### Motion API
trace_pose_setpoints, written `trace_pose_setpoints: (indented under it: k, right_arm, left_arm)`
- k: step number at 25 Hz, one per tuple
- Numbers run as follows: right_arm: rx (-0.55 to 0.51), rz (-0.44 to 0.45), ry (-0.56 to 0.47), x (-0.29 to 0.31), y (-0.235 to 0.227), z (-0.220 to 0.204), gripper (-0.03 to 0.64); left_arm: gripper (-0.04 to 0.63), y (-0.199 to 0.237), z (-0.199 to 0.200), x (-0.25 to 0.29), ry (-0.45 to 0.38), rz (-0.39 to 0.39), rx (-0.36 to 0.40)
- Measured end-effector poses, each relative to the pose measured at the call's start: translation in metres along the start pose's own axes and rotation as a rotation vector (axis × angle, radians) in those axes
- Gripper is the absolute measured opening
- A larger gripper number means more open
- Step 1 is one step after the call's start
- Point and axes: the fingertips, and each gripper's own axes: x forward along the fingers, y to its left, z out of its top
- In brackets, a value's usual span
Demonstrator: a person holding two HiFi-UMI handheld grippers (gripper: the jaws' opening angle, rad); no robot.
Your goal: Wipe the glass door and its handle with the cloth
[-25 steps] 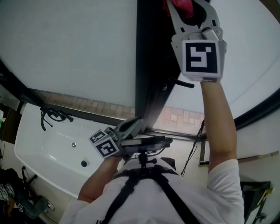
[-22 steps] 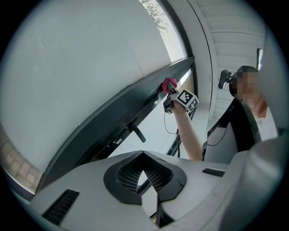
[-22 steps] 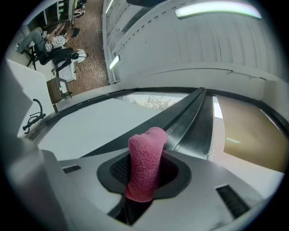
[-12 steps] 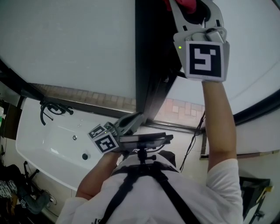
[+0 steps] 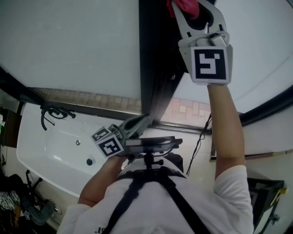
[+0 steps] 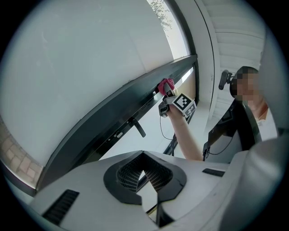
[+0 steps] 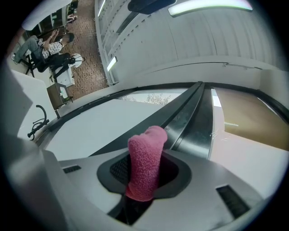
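**Head view.** The right claw point(image 5: 197, 11) is raised to the top of the dark door frame point(image 5: 153, 59) and is clamped on one pink cloth point(image 5: 182, 5). The left claw point(image 5: 137, 125) is low, near the person's chest and above a white bathtub point(image 5: 55, 155). Glass point(image 5: 68, 45) lies on either side of the frame.

**Left gripper view.** The claw tips meet with nothing between them. One lever handle point(image 6: 137, 127) projects from the frame. The cloth shows further along the frame, well apart from the handle.

**Right gripper view.** The cloth is a single roll gripped between the two jaws. Its long axis runs along the jaws and its free end points out toward the frame. Contact with the frame cannot be confirmed.
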Motion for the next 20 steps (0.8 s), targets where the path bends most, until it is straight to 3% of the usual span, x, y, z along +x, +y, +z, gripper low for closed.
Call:
trace_pose_setpoints:
  k: [20]
  right_arm:
    - [0.037, 0.047, 0.029, -0.003, 0.020, -0.025, 0.098]
  left_arm:
    - [-0.008, -0.005, 0.005, -0.001, 0.006, -0.006, -0.002]
